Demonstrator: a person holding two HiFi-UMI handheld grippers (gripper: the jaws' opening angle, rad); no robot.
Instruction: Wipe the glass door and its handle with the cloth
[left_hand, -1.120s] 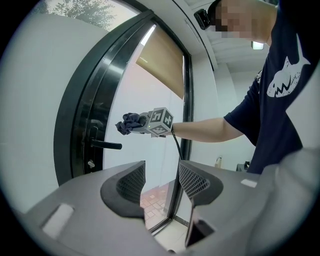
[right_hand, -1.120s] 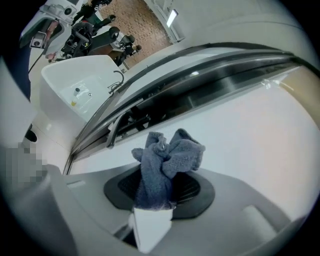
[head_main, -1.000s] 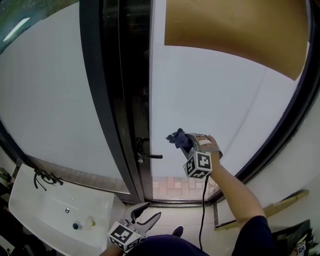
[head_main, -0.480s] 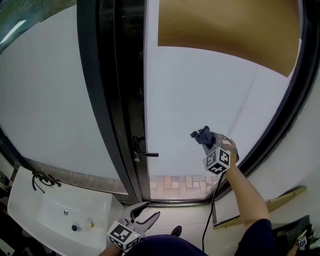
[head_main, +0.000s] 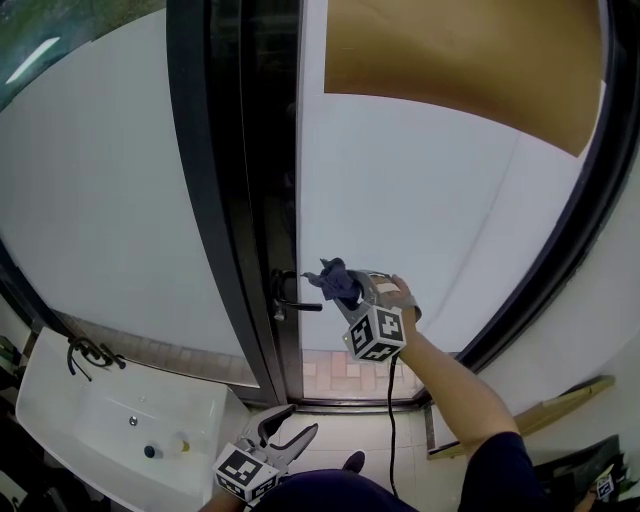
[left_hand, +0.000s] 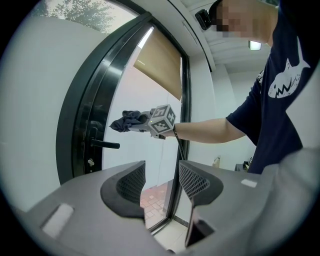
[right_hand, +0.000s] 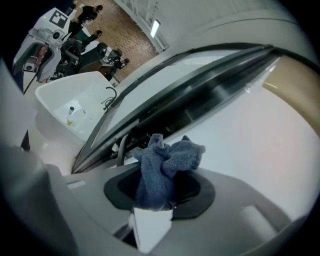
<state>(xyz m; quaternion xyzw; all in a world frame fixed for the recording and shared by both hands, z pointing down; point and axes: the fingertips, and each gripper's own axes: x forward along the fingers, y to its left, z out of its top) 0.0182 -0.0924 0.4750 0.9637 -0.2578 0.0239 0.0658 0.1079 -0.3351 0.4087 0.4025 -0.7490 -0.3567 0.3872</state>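
Before the frosted glass door, the right gripper pinched a crumpled dark-blue cloth near the black lever handle. The left gripper gaped — empty.

The dark blue knitted cloth is crumpled into a bunch. Its lower end is clamped between the jaws of the right tool, and loose folds stand out beyond them. It is held just beside the black lever handle; whether they touch cannot be told. The frosted glass door is a tall white pane in a black frame. The handle projects horizontally from the frame's edge, low on the door.
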